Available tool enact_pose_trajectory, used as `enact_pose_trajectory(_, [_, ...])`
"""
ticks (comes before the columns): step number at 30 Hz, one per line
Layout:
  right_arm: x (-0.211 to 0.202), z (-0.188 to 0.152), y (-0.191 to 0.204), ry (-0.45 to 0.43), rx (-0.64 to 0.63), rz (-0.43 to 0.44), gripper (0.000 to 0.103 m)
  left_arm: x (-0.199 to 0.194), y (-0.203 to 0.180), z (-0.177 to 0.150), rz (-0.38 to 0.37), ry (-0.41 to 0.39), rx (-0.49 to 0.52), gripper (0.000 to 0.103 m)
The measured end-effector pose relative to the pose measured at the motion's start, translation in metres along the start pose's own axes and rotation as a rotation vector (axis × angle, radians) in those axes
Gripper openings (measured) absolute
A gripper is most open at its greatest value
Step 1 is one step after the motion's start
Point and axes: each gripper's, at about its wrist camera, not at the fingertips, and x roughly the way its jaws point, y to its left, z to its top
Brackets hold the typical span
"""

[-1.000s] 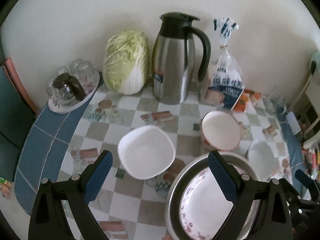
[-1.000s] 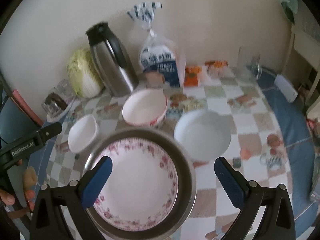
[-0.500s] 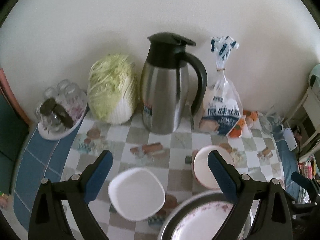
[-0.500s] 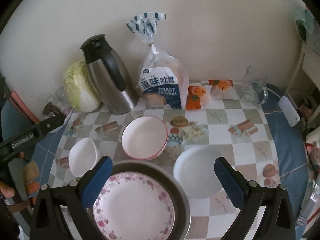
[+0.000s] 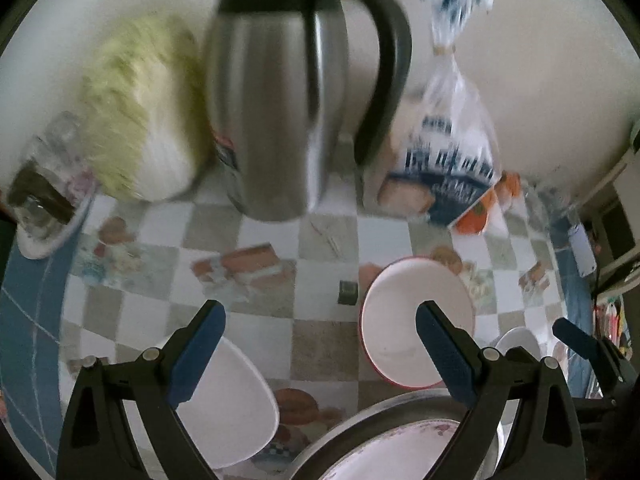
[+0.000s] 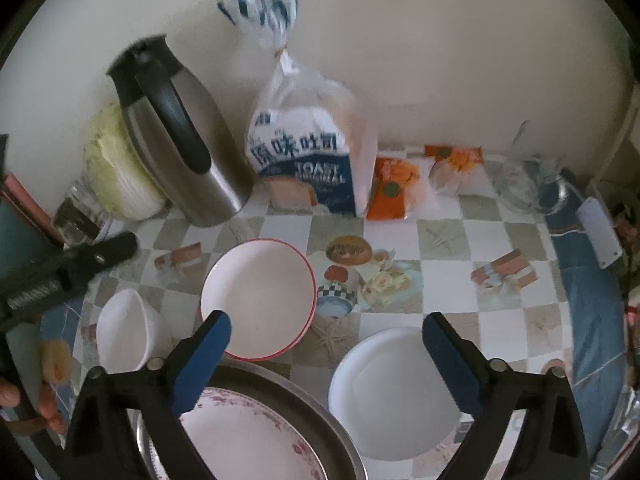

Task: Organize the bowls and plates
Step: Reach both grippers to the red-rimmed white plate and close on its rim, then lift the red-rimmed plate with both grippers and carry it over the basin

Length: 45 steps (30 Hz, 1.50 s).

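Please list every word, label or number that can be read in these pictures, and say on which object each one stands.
"TOAST": on the bread bag, in white letters on its blue label.
Large Chinese characters above it on the same label: present, too blurred to quote safely.
Small line under "TOAST": blurred, unreadable.
Label on the steel jug: blurred, unreadable.
Orange packets: print too small.

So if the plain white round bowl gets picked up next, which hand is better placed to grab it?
Probably the right. The white round bowl lies directly under the open right gripper, between its fingers. From the open left gripper, only a sliver of that bowl shows at the far right, beyond the red-rimmed bowl.
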Motion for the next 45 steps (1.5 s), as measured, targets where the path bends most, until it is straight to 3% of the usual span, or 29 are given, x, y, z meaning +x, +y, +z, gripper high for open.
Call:
enact_pose_trajectory(4, [0.022,0.000,0.001,0.038,-0.021,-0.011,0.090,0.021,-0.009,-0.004,0.030,0.017,0.032,0.096])
enact_pose_trajectory(13, [0.052,0.005,0.011,0.074,-0.085,-0.055,0.085,0.049,-0.015,-0.003,-0.003,0.055,0.041,0.095])
enact_pose_trajectory(15, [0.056,0.005,0.014,0.080,-0.099,-0.064,0.083,0.054,-0.017,-0.005,0.003,0.069,0.051,0.087])
enact_pose_trajectory(17, [0.062,0.004,0.015,0.090,-0.100,-0.075,0.071,0.062,-0.017,-0.007,0.004,0.096,0.052,0.068])
enact_pose_trajectory(24, [0.079,0.001,0.015,0.134,-0.096,-0.066,0.043,0.082,-0.016,-0.015,-0.030,0.152,0.045,0.052])
enact_pose_trajectory(26, [0.082,0.000,0.014,0.145,-0.087,-0.059,0.035,0.085,-0.016,-0.015,-0.032,0.154,0.044,0.040])
enact_pose_trajectory(30, [0.088,0.000,0.012,0.159,-0.076,-0.044,0.022,0.090,-0.019,-0.016,-0.053,0.166,0.055,0.030])
enact_pose_trajectory(32, [0.089,0.001,0.014,0.160,-0.076,-0.024,0.012,0.090,-0.024,-0.016,-0.059,0.169,0.070,0.019])
enact_pose_trajectory(34, [0.090,0.001,0.017,0.158,-0.086,-0.035,0.011,0.091,-0.029,-0.017,-0.076,0.176,0.080,0.009])
enact_pose_trajectory(45, [0.083,0.006,0.013,0.125,-0.055,-0.028,0.010,0.078,-0.040,-0.008,-0.081,0.116,0.091,0.009])
